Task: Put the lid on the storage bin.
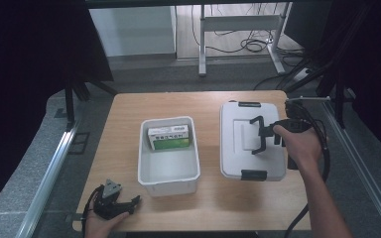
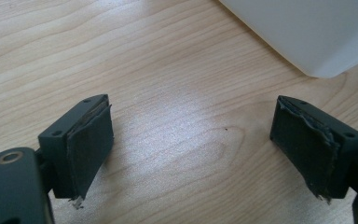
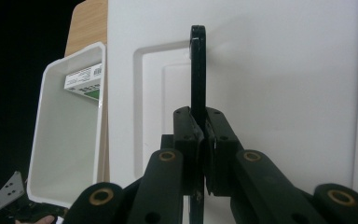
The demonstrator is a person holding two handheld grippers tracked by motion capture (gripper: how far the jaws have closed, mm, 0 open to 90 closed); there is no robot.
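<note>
High view shows my right tongs (image 1: 259,135) closed on the black handle (image 3: 197,70) of the white lid (image 1: 238,148) at right centre, left tongs (image 1: 124,204) open, so the lid may swing and hit the bin (image 1: 168,173).

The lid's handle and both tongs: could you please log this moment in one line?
right tongs: shut on lid handle | left tongs: open, above table | bin: holds box

Left hand (image 1: 101,218) low at the near table edge, palm up, cradling the black two-jaw left gripper (image 2: 191,149); jaws spread wide, nothing between. Right forearm reaches forward; black right gripper (image 3: 204,154) jaws clamped on a thin black handle (image 3: 197,74), raised.
</note>
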